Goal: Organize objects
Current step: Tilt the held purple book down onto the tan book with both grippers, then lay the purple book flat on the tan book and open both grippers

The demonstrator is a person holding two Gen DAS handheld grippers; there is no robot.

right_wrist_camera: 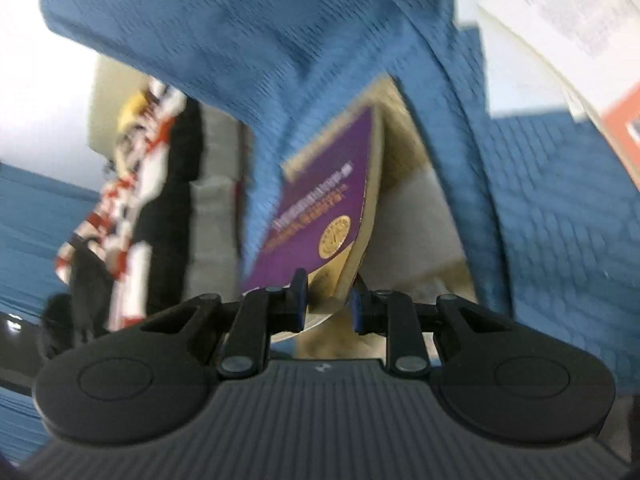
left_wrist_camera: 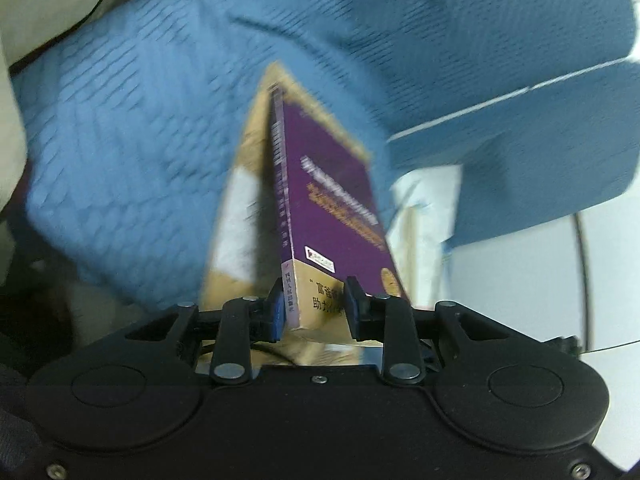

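Two grippers' fingers (left_wrist_camera: 276, 308) clamped on one purple book (left_wrist_camera: 332, 200).

blue quilted fabric (left_wrist_camera: 132, 152) fills the background.
a white floor (left_wrist_camera: 520, 280) shows beside it; a red-white-black cloth (right_wrist_camera: 132, 216) lies left of it.

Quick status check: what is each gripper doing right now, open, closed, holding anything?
Left gripper: closed on the purple book, at its spine end.
Right gripper: closed on the same purple book, at its page edge.
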